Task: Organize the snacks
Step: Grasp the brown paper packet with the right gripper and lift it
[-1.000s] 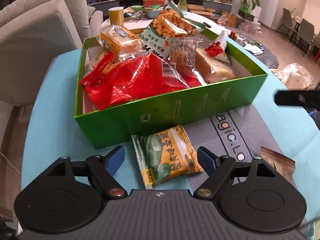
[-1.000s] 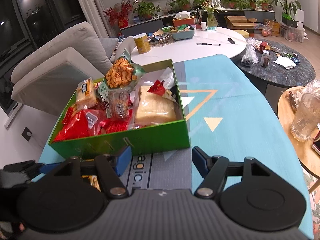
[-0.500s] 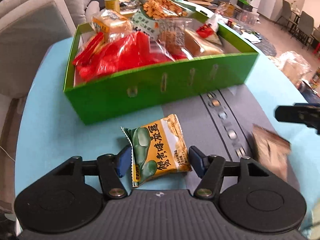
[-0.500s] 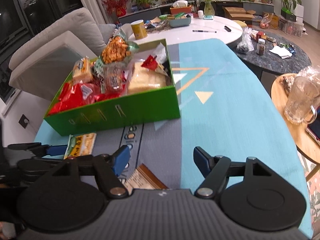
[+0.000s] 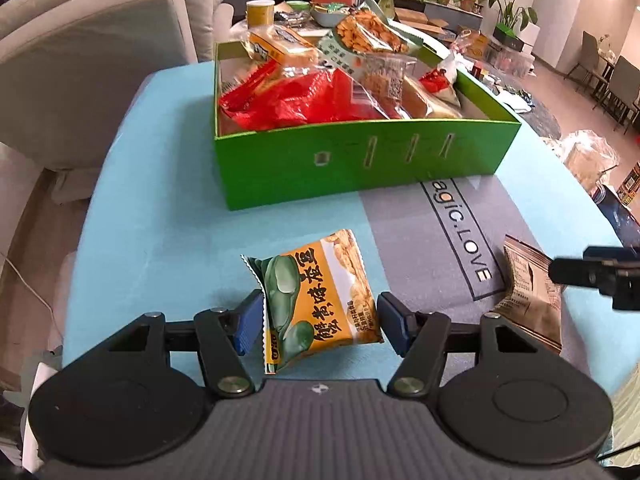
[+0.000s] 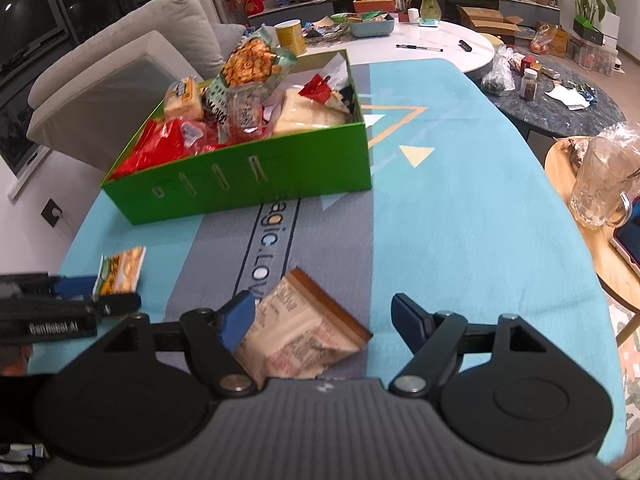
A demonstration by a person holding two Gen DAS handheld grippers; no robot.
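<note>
A green box (image 5: 360, 160) full of snack packets stands on the blue-and-grey tablecloth; it also shows in the right wrist view (image 6: 248, 176). A yellow-and-green pea snack packet (image 5: 316, 300) lies flat between the fingers of my left gripper (image 5: 320, 320), which is open around it. A brown-and-cream packet (image 6: 304, 328) lies on the cloth between the fingers of my right gripper (image 6: 324, 320), which is open, its left finger over the packet's edge. The same brown packet (image 5: 528, 288) shows at the right of the left wrist view.
A grey sofa (image 5: 92, 64) stands to the left of the table. A white round table (image 6: 400, 44) with clutter is behind the box. A wooden side table with a glass mug (image 6: 600, 184) is at the right.
Both grippers have pulled back and lowered toward the near table edge. The left gripper's fingers have closed in around the pea packet. The brown packet has come between the right gripper's fingers.
</note>
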